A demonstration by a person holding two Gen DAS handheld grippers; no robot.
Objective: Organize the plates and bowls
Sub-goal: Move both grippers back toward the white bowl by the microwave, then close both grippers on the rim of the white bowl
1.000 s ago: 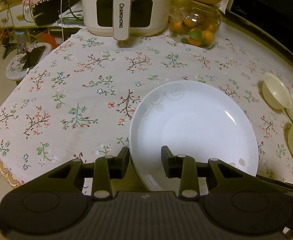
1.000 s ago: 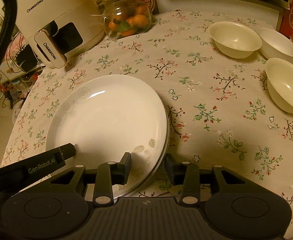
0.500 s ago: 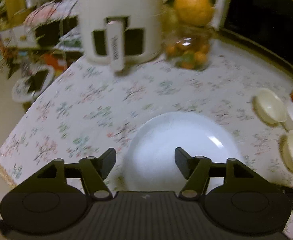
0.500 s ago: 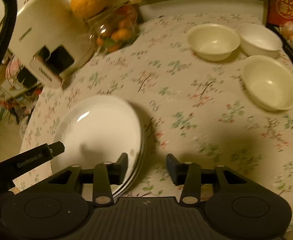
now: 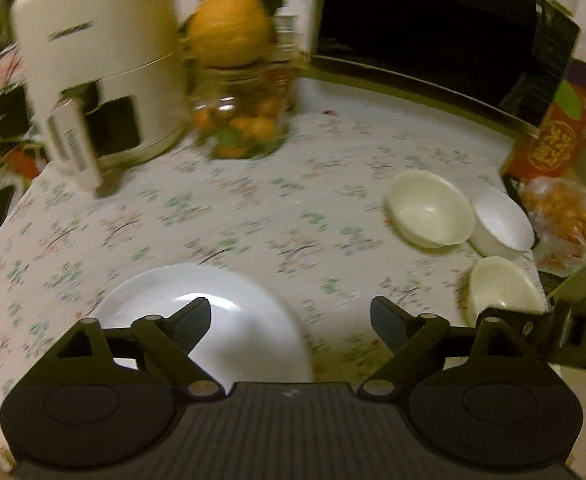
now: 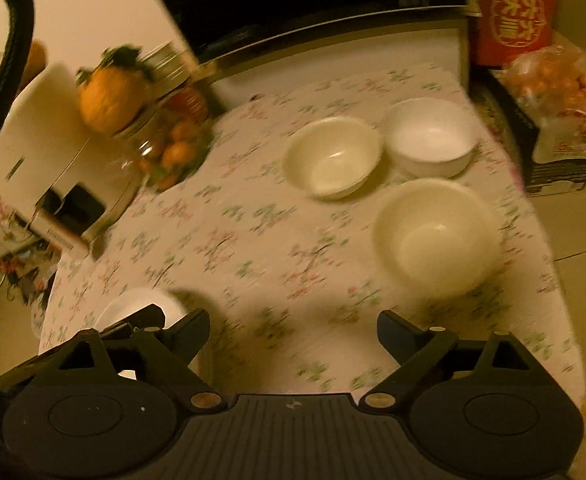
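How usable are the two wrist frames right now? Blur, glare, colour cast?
Left wrist: motion blur smears the tablecloth print and fruit jar; bright glare patch on the plate; fisheye bends the microwave edge. Right wrist: heavier blur, strong yellow cast, three bowls soft-edged; the gripper bodies stay sharp in both.

I see the white plate stack (image 5: pixel 229 320) lying flat on the floral cloth at the near left; blur hides how many plates it holds. Three bowls stand upright, mouths up, at the far right. The cream bowl (image 6: pixel 333 156) and the white bowl (image 6: pixel 429 136) sit side by side, rims just beside each other. The larger cream bowl (image 6: pixel 433 232) stands nearer, apart from both, well clear of the plates
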